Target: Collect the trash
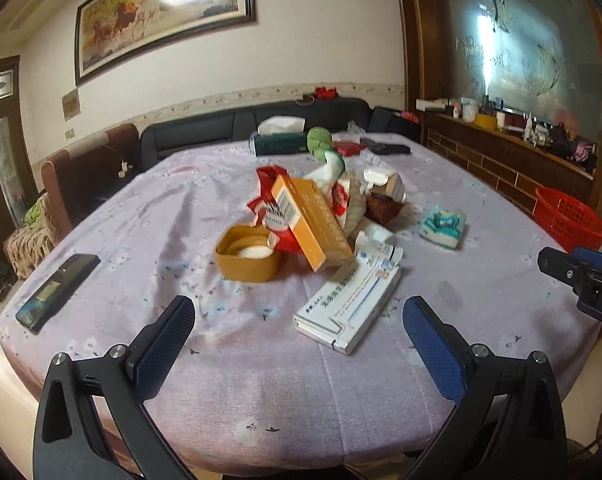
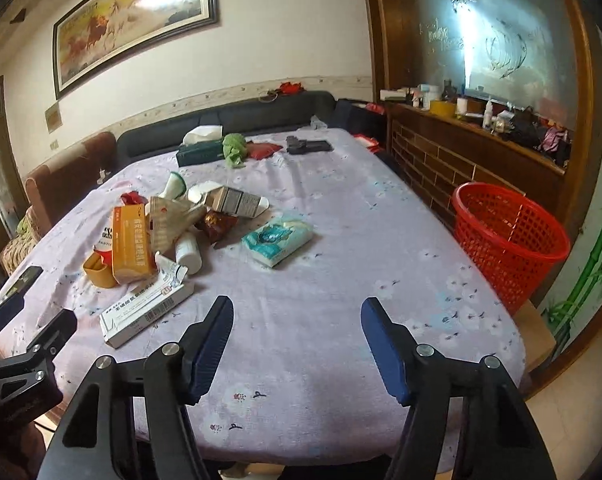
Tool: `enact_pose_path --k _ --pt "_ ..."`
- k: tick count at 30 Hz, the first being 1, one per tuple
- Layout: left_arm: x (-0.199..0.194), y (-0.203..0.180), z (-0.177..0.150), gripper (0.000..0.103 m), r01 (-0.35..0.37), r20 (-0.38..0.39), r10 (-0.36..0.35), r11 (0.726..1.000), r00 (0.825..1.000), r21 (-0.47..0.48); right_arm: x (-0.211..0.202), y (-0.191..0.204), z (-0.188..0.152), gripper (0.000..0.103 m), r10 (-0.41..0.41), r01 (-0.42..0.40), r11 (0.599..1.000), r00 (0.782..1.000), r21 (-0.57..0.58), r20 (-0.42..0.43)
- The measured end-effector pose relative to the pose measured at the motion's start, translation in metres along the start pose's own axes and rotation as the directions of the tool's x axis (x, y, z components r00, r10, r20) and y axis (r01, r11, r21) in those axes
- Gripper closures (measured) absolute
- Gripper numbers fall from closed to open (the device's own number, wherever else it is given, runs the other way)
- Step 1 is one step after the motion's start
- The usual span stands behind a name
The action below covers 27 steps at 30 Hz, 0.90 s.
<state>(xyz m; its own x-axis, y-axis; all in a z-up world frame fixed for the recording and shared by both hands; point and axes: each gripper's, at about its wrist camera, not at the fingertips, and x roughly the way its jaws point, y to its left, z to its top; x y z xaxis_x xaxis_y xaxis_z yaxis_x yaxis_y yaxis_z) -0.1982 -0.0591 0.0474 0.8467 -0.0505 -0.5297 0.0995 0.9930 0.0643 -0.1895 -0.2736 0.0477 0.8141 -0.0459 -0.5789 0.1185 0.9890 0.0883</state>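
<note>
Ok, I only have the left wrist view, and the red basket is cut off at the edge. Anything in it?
Observer: The basket looks empty in the right wrist view.
Operator: What does it stand on?
Observer: A wooden stand beside the table's corner.
Operator: And the right gripper? I see only its side.
Observer: Jaws open, nothing between them.
</note>
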Motion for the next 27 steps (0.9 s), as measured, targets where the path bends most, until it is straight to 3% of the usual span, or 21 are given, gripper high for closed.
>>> enact_pose_path --k 5,27 --pt "0.009 -0.003 -0.006 0.0 0.014 -0.048 -0.014 1.0 0.999 0.009 0.006 0.002 -0.006 0.032 0.007 -0.007 1.0 1.0 -0.005 -0.028" --pt "0.013 -0.002 -0.007 0.0 0.024 -0.078 -0.023 1.0 0.997 0.009 0.02 0.006 -0.012 0.032 0.033 -0.034 0.999 0.994 -0.004 -0.105"
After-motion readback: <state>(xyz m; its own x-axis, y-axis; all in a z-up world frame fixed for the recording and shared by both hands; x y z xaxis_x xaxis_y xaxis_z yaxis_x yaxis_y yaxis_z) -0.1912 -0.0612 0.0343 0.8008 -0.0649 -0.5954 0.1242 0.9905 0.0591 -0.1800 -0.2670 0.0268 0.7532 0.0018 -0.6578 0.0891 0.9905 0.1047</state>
